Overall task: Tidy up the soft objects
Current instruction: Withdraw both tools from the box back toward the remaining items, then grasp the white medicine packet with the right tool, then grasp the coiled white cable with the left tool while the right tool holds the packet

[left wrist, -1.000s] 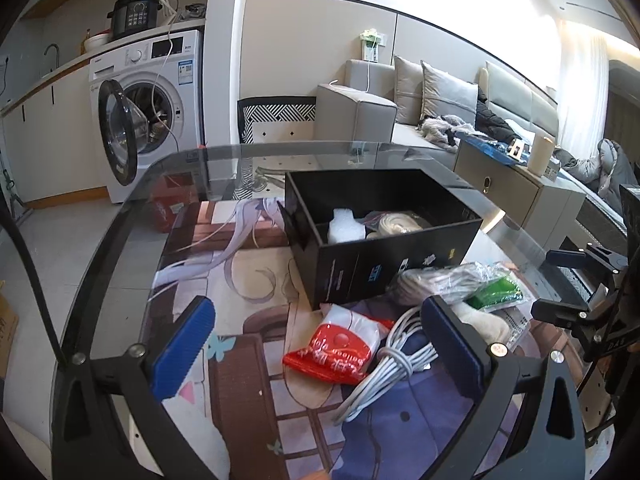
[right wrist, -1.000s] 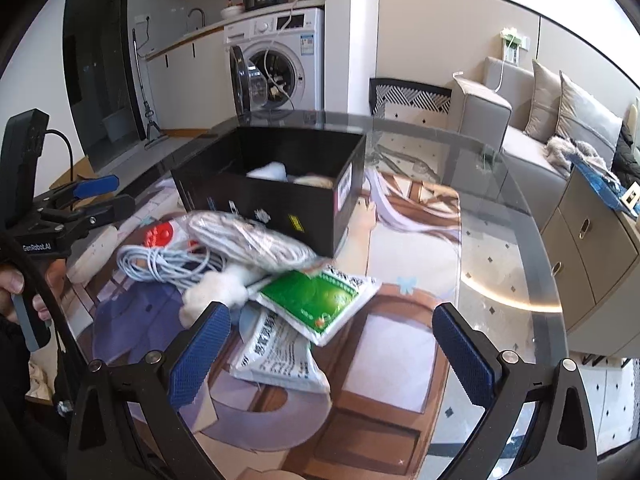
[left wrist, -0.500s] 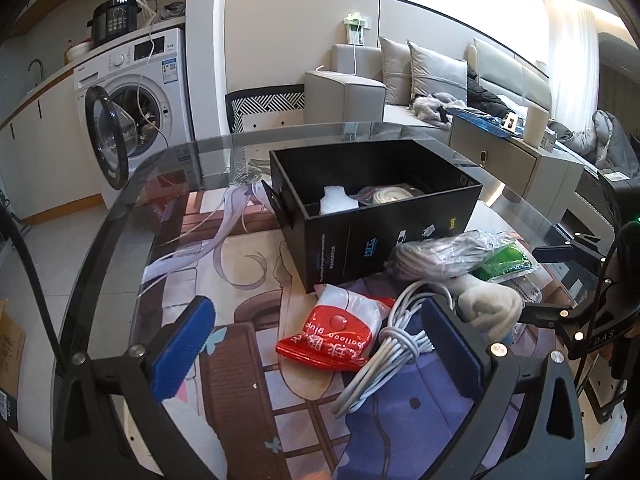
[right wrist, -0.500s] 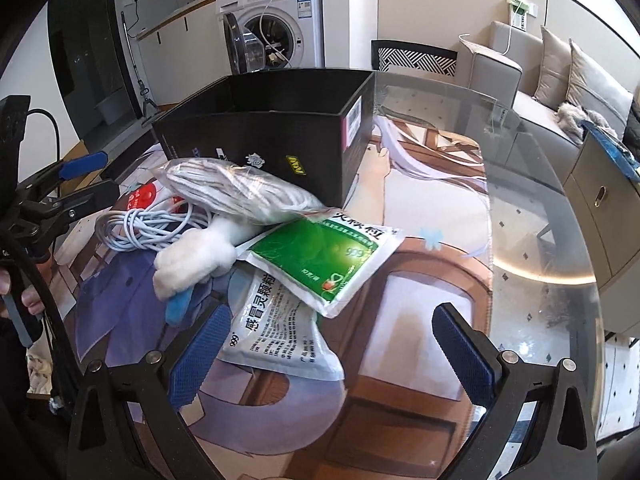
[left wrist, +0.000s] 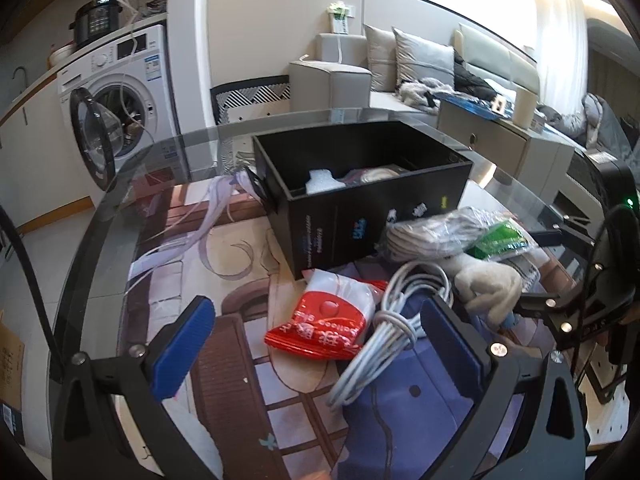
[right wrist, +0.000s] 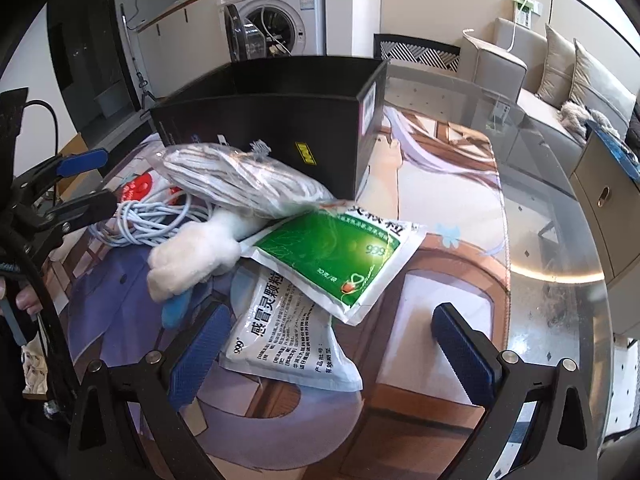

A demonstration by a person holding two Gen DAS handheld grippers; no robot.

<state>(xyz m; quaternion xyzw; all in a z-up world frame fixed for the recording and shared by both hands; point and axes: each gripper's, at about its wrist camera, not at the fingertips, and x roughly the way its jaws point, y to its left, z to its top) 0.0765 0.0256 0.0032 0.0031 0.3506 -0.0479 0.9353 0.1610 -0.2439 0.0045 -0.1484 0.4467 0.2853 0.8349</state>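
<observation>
A black open box (left wrist: 360, 196) stands mid-table with white foam and a pale bundle inside; it also shows in the right wrist view (right wrist: 272, 120). In front of it lies a pile: a red pouch (left wrist: 324, 320), a white cable coil (left wrist: 396, 320), a bagged grey rope (right wrist: 244, 178), a white plush piece (right wrist: 192, 258), a green pouch (right wrist: 336, 260) and a white pouch (right wrist: 284, 340). My left gripper (left wrist: 320, 344) is open over the red pouch and cable. My right gripper (right wrist: 332, 352) is open just above the white pouch.
The glass table (left wrist: 120, 184) has a printed mat and a curved edge. A washing machine (left wrist: 120, 92) with its door open stands behind, a sofa (left wrist: 432, 64) and a cabinet (left wrist: 504, 140) to the right.
Both grippers have moved in closer to the pile. The right one has come down towards the white and green pouches. Nothing has been taken hold of.
</observation>
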